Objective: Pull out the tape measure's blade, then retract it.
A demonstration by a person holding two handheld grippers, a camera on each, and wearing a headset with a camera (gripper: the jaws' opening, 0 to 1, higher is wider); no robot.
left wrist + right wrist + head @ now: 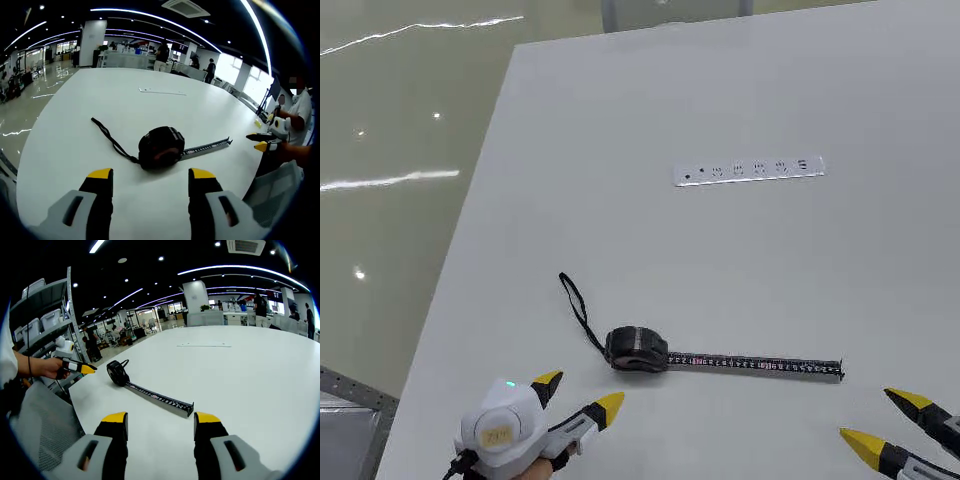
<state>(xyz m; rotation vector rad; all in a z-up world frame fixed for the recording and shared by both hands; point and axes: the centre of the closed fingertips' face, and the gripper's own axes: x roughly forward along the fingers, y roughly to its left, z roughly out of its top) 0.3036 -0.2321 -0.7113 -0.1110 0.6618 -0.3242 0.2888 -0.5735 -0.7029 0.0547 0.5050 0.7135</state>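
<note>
A black tape measure [637,350] lies on the white table [720,250], its blade [755,365] pulled out to the right and a black wrist strap [576,309] trailing to the upper left. My left gripper [578,394] hovers open just short of the case [161,147], yellow tips apart. My right gripper [885,420] is open near the blade's end hook [190,409], touching nothing. The blade [157,398] runs from the case [117,374] toward the right gripper's view.
A white power strip [749,170] lies flat farther back on the table. The table's left edge [450,300] drops to a glossy floor. In the gripper views, people stand in the far background of the open office.
</note>
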